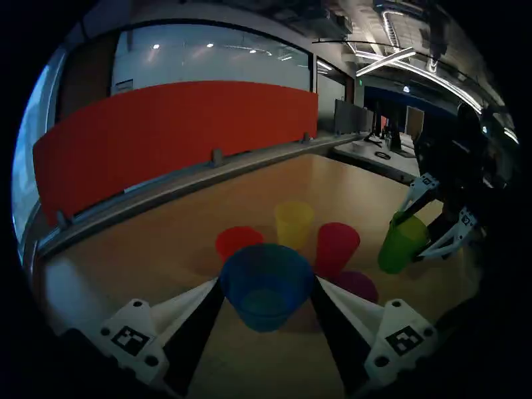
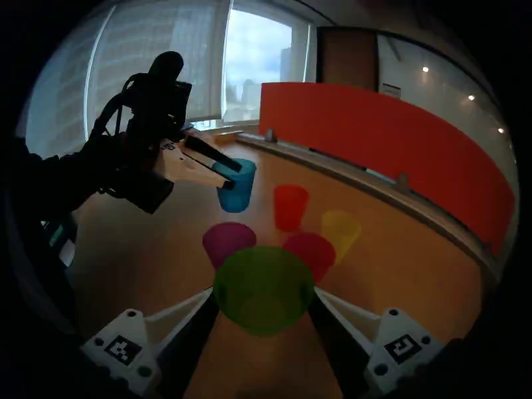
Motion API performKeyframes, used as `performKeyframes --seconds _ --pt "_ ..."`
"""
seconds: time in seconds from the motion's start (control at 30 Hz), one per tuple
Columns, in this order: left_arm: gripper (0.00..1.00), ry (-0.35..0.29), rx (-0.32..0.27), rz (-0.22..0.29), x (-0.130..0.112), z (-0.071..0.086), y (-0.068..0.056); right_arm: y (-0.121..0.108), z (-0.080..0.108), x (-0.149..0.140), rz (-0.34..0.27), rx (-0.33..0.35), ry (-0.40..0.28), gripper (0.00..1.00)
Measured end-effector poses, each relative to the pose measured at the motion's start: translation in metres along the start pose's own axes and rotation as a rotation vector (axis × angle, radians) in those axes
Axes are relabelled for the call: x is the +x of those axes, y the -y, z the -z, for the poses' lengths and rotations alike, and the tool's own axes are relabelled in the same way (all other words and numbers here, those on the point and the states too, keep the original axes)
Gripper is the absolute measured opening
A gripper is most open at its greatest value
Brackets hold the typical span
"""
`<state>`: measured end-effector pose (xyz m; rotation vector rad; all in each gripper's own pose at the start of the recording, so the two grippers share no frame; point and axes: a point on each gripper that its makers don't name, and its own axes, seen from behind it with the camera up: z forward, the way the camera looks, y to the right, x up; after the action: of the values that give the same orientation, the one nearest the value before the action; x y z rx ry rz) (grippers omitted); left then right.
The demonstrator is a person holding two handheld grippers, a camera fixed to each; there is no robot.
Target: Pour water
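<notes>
My left gripper (image 1: pixel 266 282) is shut on a blue cup (image 1: pixel 266 299), which stands upright between its fingers. Farther right, my right gripper (image 1: pixel 429 226) is shut on a green cup (image 1: pixel 401 245) that leans slightly. In the right gripper view the green cup (image 2: pixel 264 291) sits between the fingers of my right gripper (image 2: pixel 264 302). There, a person's dark-sleeved hand holds the left gripper (image 2: pixel 228 174) on the blue cup (image 2: pixel 237 189) at the far left. I cannot tell whether either cup holds water.
On the wooden table (image 1: pixel 166 253) stand a red cup (image 1: pixel 237 241), a yellow cup (image 1: pixel 294 223), a crimson cup (image 1: pixel 336 247) and a purple cup (image 1: pixel 358 284), clustered between the two held cups. A red partition (image 1: pixel 173 136) runs along the table's far edge.
</notes>
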<state>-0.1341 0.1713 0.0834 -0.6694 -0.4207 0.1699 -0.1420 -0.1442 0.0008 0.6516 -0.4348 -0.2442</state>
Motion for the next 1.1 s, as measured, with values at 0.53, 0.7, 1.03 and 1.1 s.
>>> performKeyframes --seconds 0.53,0.7,1.03,1.1 --pt "0.87 -0.201 0.046 -0.015 0.068 0.066 -0.007 0.005 0.015 0.051 0.007 -0.015 -0.105 0.91" --pt "0.87 -0.252 0.050 -0.020 0.082 0.080 -0.017 0.007 0.019 0.067 0.014 -0.017 -0.139 0.91" --pt "0.87 -0.338 0.046 0.004 0.105 0.103 -0.034 0.010 0.026 0.084 0.019 -0.021 -0.189 0.91" --pt "0.87 -0.352 0.045 0.011 0.108 0.106 -0.036 0.010 0.026 0.086 0.018 -0.021 -0.197 0.91"
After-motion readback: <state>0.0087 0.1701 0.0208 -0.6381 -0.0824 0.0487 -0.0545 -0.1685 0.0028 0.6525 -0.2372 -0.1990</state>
